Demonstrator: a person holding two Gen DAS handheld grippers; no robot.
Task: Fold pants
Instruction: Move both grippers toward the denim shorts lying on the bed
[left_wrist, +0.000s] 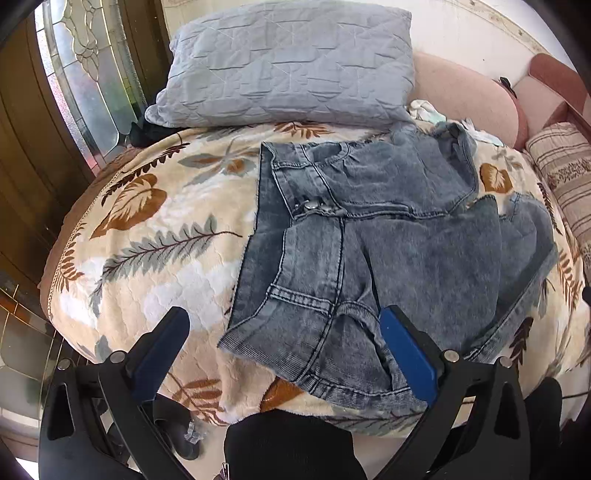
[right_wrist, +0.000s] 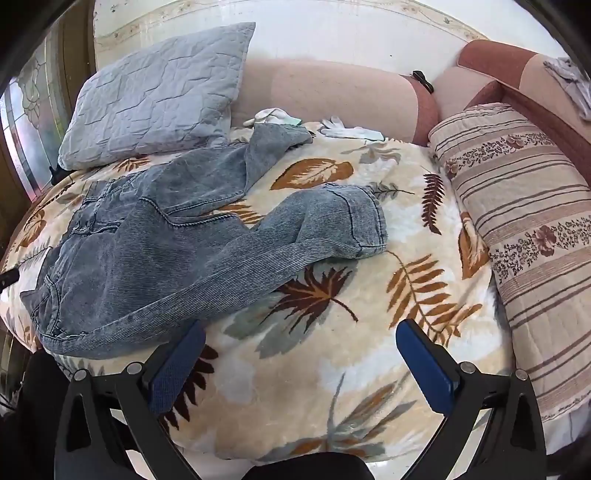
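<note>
Both your grippers are hanging wide open right now, nothing between the blue pads on either one. Your left gripper (left_wrist: 284, 328) is hovering over the waistband end of the jeans (left_wrist: 369, 240), with its right-hand pad just above the denim near the pocket opening and its left-hand pad out over bare blanket. Your right gripper (right_wrist: 301, 336) is sitting over the leaf-print blanket (right_wrist: 332, 369), with its left pad right by the edge of the nearer pant leg, not pinching it.

Jeans are lying unfolded and rumpled across the blanket, waistband toward the left side, button fly facing up. Legs are splaying apart toward the right: one cuff (right_wrist: 365, 221) is resting mid-blanket, and the other leg is running back toward the gray quilted pillow (right_wrist: 155, 96).

No real containers around. Farther out, a striped floral cushion (right_wrist: 517, 221) is leaning along the right side, and some white gloves (right_wrist: 347, 129) are lying at the back edge by the pink sofa back (right_wrist: 332, 92).
</note>
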